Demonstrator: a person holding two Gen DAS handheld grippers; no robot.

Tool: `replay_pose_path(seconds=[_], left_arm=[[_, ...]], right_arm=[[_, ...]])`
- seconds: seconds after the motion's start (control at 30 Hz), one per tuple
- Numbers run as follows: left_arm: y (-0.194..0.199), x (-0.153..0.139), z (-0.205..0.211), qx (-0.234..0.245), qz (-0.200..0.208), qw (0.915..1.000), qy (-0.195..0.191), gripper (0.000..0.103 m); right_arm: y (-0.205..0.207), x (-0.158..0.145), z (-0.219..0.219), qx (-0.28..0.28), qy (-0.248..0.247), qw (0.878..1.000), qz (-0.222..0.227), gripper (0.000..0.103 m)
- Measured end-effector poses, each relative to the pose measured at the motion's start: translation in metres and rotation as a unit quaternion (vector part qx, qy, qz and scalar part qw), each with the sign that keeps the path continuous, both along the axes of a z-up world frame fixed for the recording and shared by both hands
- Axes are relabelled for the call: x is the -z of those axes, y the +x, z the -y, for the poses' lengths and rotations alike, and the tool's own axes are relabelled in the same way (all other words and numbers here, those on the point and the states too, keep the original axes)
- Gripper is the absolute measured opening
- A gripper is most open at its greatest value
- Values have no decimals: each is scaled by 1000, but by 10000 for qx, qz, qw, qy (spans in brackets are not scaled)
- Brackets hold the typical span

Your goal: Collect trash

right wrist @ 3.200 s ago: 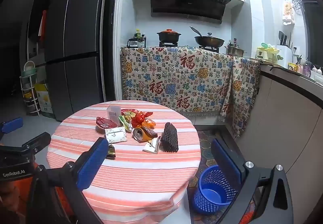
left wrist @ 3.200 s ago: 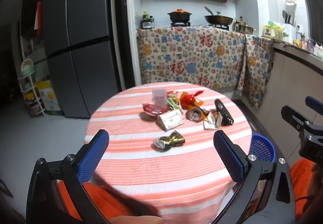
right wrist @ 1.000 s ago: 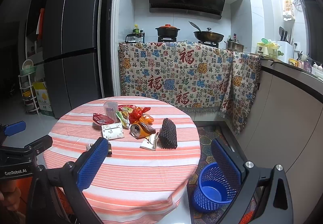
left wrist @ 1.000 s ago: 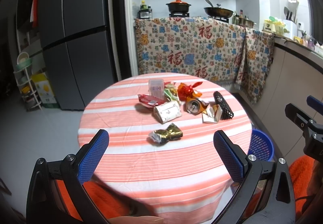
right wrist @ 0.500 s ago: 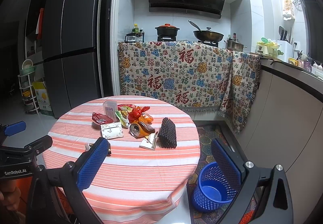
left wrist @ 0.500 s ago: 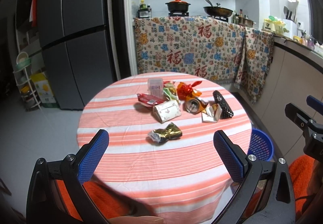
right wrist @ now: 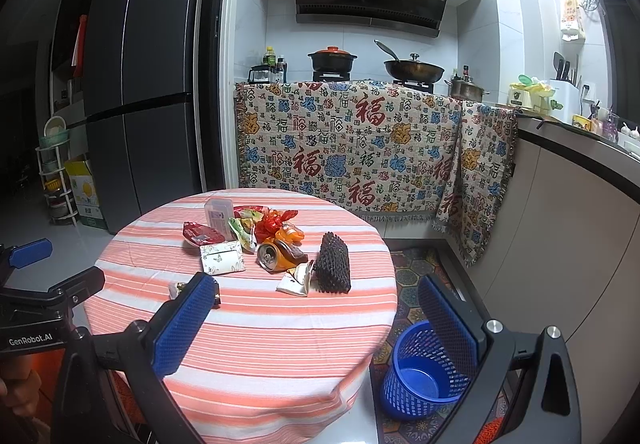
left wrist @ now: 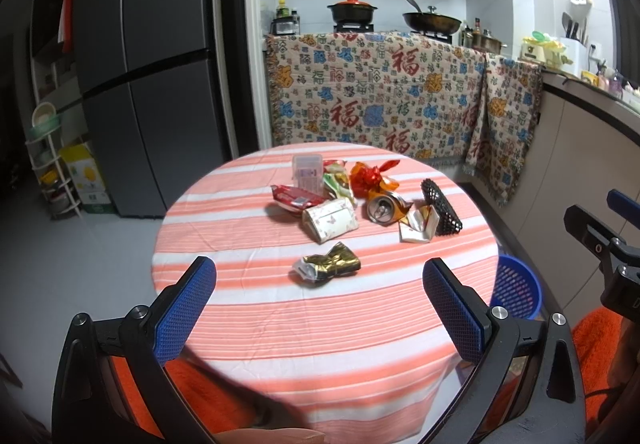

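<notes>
Trash heaped on a round striped tabletop [left wrist: 248, 308], both grippers hanging spread and empty.

The left gripper [left wrist: 320, 308] and right gripper [right wrist: 316, 320] have their blue ribbed fingers [left wrist: 184, 308] released, grasping nothing. A crumpled gold foil wrapper [left wrist: 328, 264] lies nearest the tabletop's front edge, its long axis running side to side. Behind it, toward the middle: a white butterfly-print packet [left wrist: 330, 220], a crushed can [left wrist: 384, 208] with its mouth facing forward, and a black mesh piece [right wrist: 332, 264]. A blue perforated plastic basket [right wrist: 420, 368] stands on the floor by the right edge. "GenRobot.AI" is printed on the left gripper's body.
</notes>
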State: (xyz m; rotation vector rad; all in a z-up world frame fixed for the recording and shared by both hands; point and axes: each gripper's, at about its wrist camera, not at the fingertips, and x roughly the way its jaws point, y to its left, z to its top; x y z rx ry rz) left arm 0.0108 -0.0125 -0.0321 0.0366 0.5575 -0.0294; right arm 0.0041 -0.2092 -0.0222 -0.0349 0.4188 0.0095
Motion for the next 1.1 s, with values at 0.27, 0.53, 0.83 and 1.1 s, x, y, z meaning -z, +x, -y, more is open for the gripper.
replay_pose_path(seconds=[0.27,0.53,0.83,1.1], left_arm=[[1,-1,0,5,-12,10000,5,103],[1,0,1,6,-16,10000,6,103],[1,4,-1,-3,-54,10000,-18,103],[21,17,-21,217,-204,9995,58,103]], right_arm=[[1,-1,-2,-2,-2,10000,-11,103],[1,-1,-3,1,-4,10000,-9,103],[0,0,-3,-2,-8,10000,-13,103],[2,2,-1,9,-9,10000,-51,103]])
